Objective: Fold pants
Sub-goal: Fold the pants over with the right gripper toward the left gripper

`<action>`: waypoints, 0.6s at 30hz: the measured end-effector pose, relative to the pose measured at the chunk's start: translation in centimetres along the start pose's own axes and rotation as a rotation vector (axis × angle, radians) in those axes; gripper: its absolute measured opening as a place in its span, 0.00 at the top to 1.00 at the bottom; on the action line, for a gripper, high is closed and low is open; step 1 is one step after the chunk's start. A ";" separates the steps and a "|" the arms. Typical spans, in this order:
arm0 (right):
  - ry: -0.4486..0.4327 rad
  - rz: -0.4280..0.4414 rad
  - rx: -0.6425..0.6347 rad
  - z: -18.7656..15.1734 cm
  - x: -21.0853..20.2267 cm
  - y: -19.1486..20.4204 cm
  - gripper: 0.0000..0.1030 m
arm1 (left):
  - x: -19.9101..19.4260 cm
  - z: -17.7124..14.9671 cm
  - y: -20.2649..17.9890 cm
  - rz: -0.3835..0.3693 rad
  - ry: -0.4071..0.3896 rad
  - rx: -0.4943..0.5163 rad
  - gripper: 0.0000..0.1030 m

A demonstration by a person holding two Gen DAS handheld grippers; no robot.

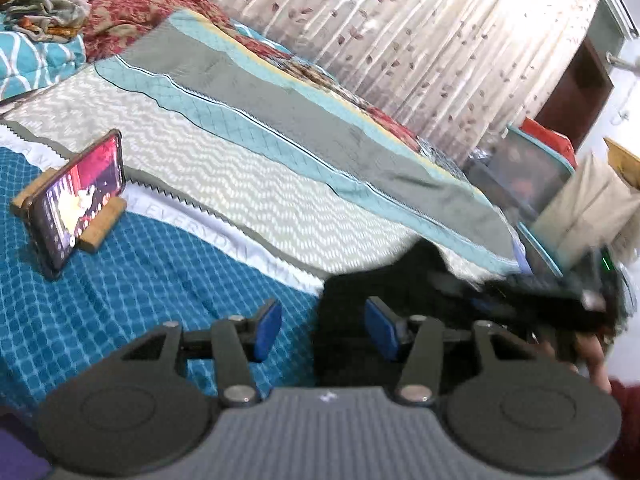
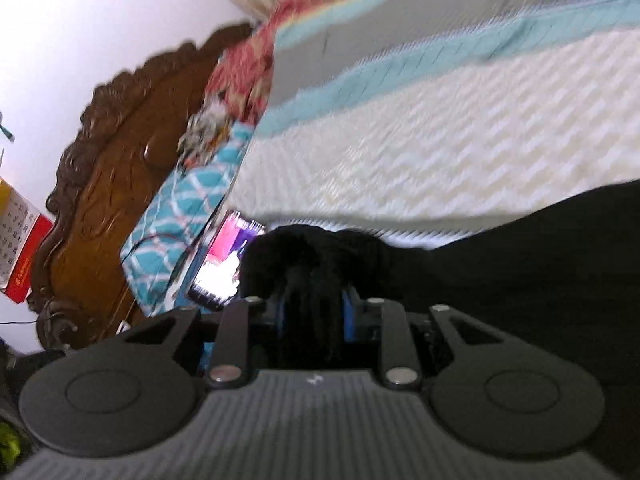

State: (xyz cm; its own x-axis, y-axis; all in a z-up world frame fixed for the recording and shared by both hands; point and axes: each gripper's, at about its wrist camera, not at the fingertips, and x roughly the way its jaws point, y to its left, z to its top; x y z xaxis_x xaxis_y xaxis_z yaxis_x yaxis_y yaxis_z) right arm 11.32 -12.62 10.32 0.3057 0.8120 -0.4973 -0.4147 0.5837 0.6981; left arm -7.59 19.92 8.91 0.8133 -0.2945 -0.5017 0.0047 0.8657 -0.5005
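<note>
Left hand-held gripper (image 1: 322,330): grey ribbed body bearing a small white mark, two round black discs at its near corners, black linkage bars pinned with silver screws, blue pads (image 1: 269,326) on the fingers. Right hand-held gripper (image 2: 314,312): same build, same blue pads. The person's hand (image 1: 596,360) shows at the right edge beside a dark red sleeve (image 1: 624,408).
</note>
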 end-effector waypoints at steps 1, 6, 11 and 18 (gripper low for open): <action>-0.020 -0.031 0.009 -0.2 -0.9 -0.9 0.72 | 0.7 0.1 -0.4 -0.005 0.009 0.005 0.54; -0.084 -0.401 0.000 -1.9 -3.0 -4.7 0.49 | 6.3 -1.4 -4.9 -0.062 0.119 0.113 0.55; -0.202 -0.363 0.064 -1.4 -5.7 -4.8 0.50 | 9.6 -4.1 -8.7 -0.108 0.224 0.205 0.57; -0.020 -0.235 -0.149 -1.4 0.1 -0.7 0.56 | 10.2 -6.5 -10.7 -0.023 0.240 0.311 0.54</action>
State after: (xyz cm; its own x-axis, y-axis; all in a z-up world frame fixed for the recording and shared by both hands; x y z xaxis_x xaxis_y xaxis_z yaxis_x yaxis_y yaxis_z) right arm 10.49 -12.94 9.03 0.4244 0.6544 -0.6258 -0.4517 0.7520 0.4800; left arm -3.18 5.03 4.56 0.6521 -0.3696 -0.6620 0.2276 0.9283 -0.2942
